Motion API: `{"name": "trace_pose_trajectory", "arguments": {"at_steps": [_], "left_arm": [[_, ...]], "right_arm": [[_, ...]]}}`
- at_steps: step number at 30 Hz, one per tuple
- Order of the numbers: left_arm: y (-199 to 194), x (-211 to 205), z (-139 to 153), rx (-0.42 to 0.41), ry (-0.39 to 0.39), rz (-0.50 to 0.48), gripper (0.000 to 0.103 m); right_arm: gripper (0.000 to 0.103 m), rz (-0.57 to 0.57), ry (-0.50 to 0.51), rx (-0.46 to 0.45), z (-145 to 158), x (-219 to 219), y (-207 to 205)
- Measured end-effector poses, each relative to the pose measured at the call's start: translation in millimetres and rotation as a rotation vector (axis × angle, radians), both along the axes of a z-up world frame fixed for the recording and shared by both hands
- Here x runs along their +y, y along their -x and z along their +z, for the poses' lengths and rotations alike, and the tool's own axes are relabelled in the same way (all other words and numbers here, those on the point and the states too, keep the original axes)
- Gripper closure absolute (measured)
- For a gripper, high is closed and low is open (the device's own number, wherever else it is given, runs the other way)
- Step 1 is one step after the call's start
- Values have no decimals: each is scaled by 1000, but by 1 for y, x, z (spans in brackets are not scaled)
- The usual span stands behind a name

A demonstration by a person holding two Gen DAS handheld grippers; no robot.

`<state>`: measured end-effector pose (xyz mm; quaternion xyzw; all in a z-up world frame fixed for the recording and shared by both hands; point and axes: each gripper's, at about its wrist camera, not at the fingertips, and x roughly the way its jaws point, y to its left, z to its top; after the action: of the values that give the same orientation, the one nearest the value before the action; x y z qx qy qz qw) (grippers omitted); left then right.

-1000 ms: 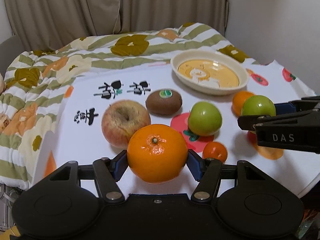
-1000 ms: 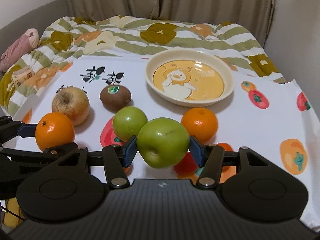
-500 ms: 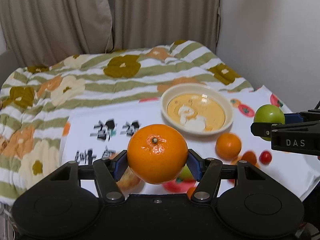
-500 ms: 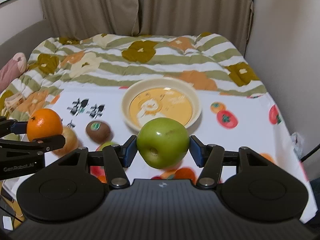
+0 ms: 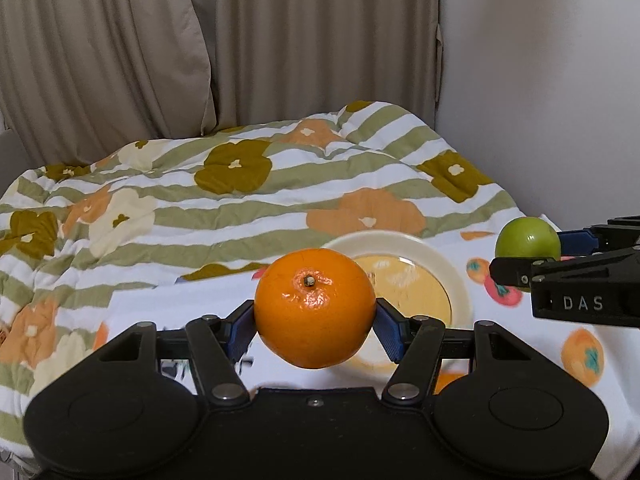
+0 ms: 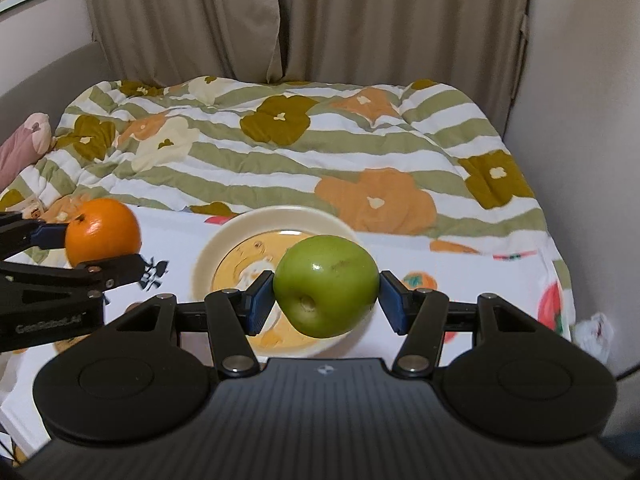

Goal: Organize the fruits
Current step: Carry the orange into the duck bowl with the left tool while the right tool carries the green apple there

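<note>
My left gripper (image 5: 315, 326) is shut on a large orange (image 5: 315, 307), held in the air above the white fruit-print cloth (image 5: 560, 344). My right gripper (image 6: 327, 300) is shut on a green apple (image 6: 327, 285). Both fruits hang just in front of a cream plate (image 5: 452, 276) with a yellow cartoon print, also seen under the apple as the plate (image 6: 216, 248). In the left wrist view the apple (image 5: 527, 237) and the right gripper show at the right edge. In the right wrist view the orange (image 6: 102, 230) and the left gripper show at the left.
A striped flower-print quilt (image 6: 280, 140) covers the bed behind the cloth. Beige curtains (image 5: 200, 52) hang at the back and a white wall (image 5: 540, 80) stands to the right. A pink soft toy (image 6: 20, 144) lies at the far left. The other fruits are hidden below the grippers.
Both grippers have risen and moved forward toward the plate with their fruits. The apple, kiwi and other fruits on the cloth have dropped out of view beneath them.
</note>
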<state>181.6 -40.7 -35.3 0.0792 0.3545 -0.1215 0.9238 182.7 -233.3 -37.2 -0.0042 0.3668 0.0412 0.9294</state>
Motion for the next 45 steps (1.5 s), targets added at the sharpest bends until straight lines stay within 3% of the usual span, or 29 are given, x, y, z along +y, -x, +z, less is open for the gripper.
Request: {"name": "trace_pose_trajectory", "arguments": {"at_steps": [13, 22, 25, 27, 28, 29, 40, 45], "left_arm": [[-96, -54, -55, 58, -59, 7, 37], [-123, -83, -88, 111, -108, -19, 36], [-126, -87, -91, 125, -129, -16, 35], [-124, -89, -88, 99, -151, -22, 26], [-123, -88, -87, 92, -162, -24, 14], [-121, -86, -85, 93, -157, -25, 8], [-78, -58, -71, 112, -148, 39, 7], [-61, -47, -70, 119, -151, 97, 7]], "right_arm": [[32, 73, 2, 80, -47, -32, -103], [32, 115, 3, 121, -68, -41, -128], [32, 121, -5, 129, -70, -43, -132], [32, 124, -11, 131, -70, -45, -134], [32, 125, -11, 131, -69, -45, -135], [32, 129, -12, 130, -68, -45, -135], [32, 248, 13, 113, -75, -34, -130], [32, 375, 110, 41, -83, -12, -127]]}}
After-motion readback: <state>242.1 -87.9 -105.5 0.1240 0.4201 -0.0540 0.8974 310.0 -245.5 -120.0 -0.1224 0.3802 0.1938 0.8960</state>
